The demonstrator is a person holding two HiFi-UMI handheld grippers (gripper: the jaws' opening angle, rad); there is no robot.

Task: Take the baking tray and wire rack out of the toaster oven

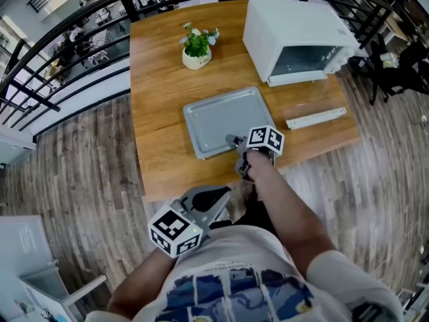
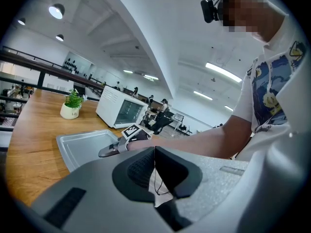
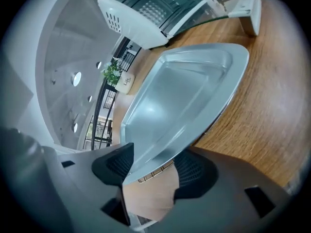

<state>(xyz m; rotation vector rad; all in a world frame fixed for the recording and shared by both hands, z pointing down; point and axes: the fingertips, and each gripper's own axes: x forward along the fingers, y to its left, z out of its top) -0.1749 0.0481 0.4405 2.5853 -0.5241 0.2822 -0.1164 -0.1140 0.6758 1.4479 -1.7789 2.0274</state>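
Observation:
A grey baking tray (image 1: 224, 119) lies flat on the wooden table (image 1: 161, 79) in front of the white toaster oven (image 1: 295, 35). The oven's glass door (image 1: 315, 99) hangs open, and the wire rack (image 3: 154, 6) shows inside. My right gripper (image 1: 234, 143) is at the tray's near rim. In the right gripper view the tray (image 3: 184, 91) has its corner between the jaws (image 3: 153, 166), which stand apart with a gap beside the rim. My left gripper (image 1: 224, 194) hangs off the table's near edge, close to my body, its pads (image 2: 141, 166) together on nothing.
A small potted plant (image 1: 198, 45) stands at the back of the table, left of the oven. The oven door's white handle (image 1: 315, 118) lies near the table's right front edge. A black railing (image 1: 74, 39) runs behind; wooden floor surrounds the table.

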